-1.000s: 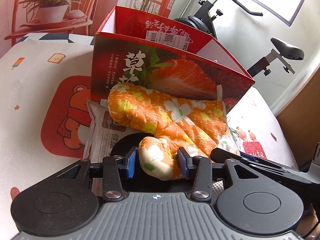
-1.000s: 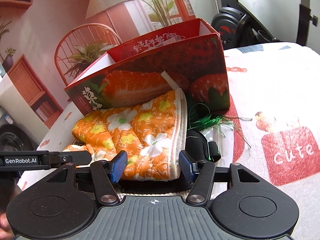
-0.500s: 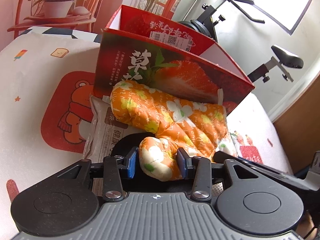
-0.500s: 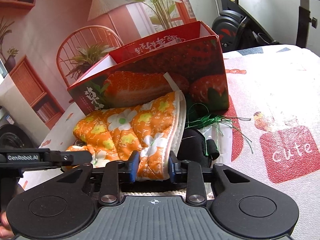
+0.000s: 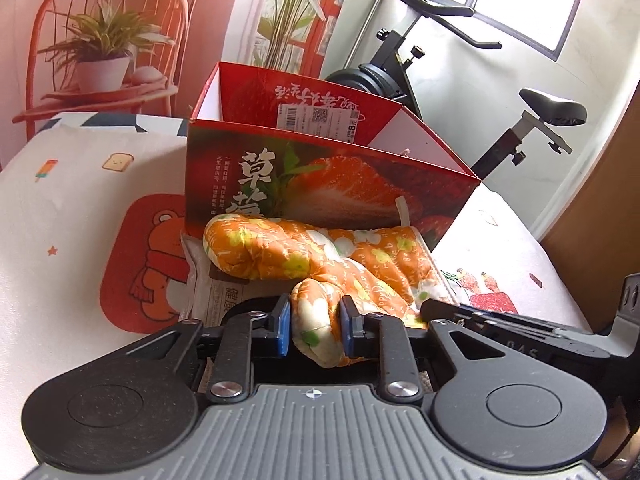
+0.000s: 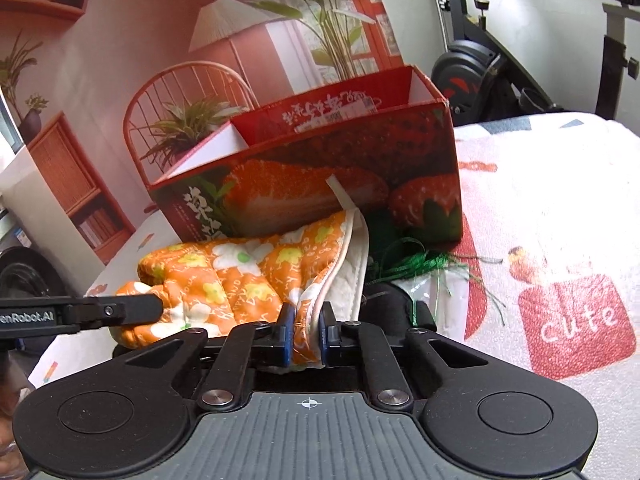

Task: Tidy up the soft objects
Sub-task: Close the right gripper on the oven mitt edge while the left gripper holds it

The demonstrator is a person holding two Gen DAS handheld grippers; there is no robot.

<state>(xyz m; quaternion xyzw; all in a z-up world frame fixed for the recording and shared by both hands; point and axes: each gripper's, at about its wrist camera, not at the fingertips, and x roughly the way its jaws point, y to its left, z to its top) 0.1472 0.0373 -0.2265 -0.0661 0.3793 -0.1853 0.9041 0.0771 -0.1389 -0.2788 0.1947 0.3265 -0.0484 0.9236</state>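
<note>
Contact came on both ends: my right tool (image 6: 305,334) clenched the oven mitt (image 6: 248,276) at its cuff, my left tool (image 5: 315,322) was closing on its thumb, mitt off the desk (image 5: 60,240) before the strawberry box (image 5: 320,184).

a table under a white cartoon-print cloth (image 5: 72,216) – on it stand a red strawberry box (image 5: 320,184), a printed packet (image 5: 216,292) and green ribbon strands (image 6: 416,260).

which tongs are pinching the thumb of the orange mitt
The left tongs, closing on the mitt's stubby thumb; the right tongs clamp its white-trimmed cuff edge instead.
</note>
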